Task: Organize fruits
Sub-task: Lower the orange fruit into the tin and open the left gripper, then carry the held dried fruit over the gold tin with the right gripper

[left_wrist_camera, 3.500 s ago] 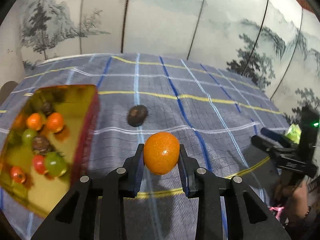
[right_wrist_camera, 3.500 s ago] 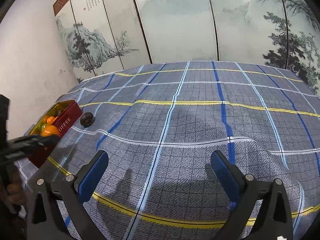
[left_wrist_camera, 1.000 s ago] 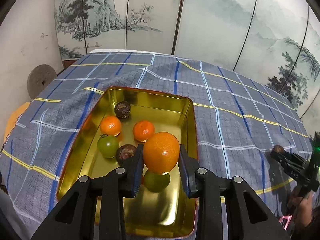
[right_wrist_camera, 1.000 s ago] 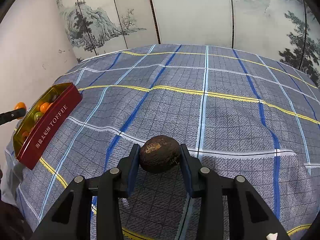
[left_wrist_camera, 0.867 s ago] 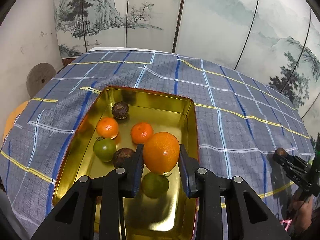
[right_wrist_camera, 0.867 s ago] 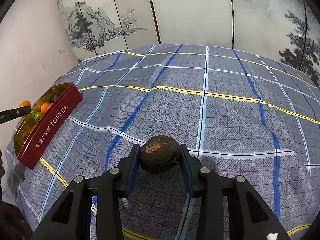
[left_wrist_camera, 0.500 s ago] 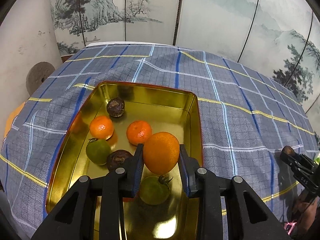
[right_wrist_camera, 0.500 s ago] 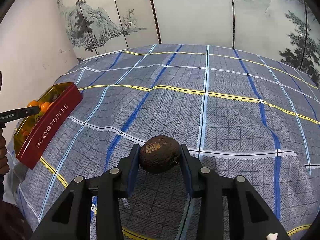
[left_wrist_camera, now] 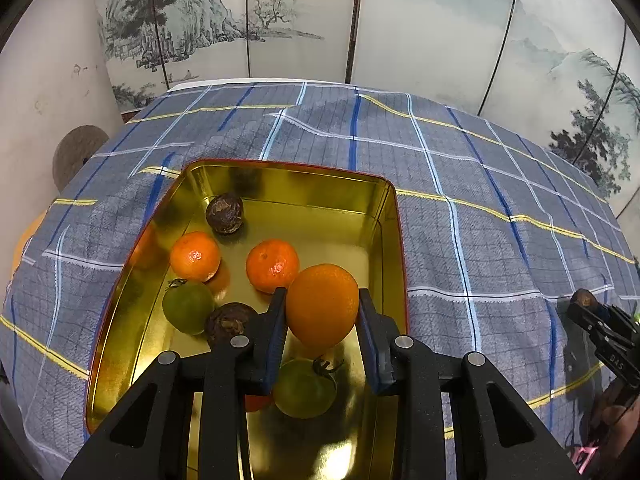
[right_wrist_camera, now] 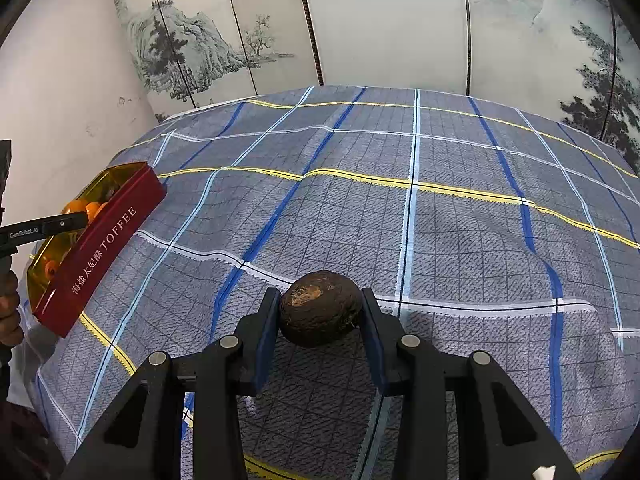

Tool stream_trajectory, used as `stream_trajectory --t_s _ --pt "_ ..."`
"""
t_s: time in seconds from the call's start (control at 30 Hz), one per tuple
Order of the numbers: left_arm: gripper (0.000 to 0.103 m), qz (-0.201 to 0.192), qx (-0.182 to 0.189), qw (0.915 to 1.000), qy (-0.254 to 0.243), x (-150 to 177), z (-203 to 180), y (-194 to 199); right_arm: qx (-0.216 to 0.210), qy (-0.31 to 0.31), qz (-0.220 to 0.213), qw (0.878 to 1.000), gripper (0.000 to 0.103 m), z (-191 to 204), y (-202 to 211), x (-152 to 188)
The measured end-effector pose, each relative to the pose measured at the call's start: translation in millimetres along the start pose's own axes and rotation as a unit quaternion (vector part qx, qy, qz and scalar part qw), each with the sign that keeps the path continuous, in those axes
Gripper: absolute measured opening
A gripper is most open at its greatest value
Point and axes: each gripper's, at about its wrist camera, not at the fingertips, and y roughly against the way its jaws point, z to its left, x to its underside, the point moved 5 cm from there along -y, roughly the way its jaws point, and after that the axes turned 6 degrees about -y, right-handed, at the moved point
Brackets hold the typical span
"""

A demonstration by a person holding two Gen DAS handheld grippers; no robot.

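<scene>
Left gripper: jaws clamped on orange, held above tin. Below and beyond the jaws: mandarins, green and brown fruits. Right gripper: jaws clamped on brown fruit over cloth, tin far left.

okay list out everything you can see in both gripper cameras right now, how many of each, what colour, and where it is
Rectangular toffee tin: one, gold inside, red outside, on the cloth's left end.
Small orange citrus fruits: two clearly in the tin; a third orange-red bit is half hidden under the gripper.
Green tomatoes: two, in the tin.
Dark brown wrinkled fruits: two, in the tin.
Large orange: one, held above the tin.
Brown round fruit: one, held above the cloth.
Checked tablecloth: one, grey-blue with blue, yellow and white lines.
Painted folding screen: one, pale, behind the table.
Left gripper: black, shut on the large orange.
Right gripper: black, shut on the brown round fruit.
</scene>
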Motion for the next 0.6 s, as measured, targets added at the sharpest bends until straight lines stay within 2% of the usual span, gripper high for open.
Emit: stream_trajectory --t_s 0.47,0.57,0.6 --pt "0.036 0.013 -0.005 0.9999 -0.008 0.4 -3.3 -5.9 0.0 -0.001 0.001 1.0 0.036 -0.2 -0.5 0.1" --pt "0.038 -0.001 -0.013 0.9997 -0.019 -1.1 -4.8 -1.4 0.0 -0.001 0.0 1.0 0.036 -0.4 -0.4 -0.1" --pt "0.044 -0.007 -0.015 0.9996 -0.021 -2.0 -5.0 1.5 0.0 -0.001 0.0 1.0 0.036 -0.1 -0.3 0.1"
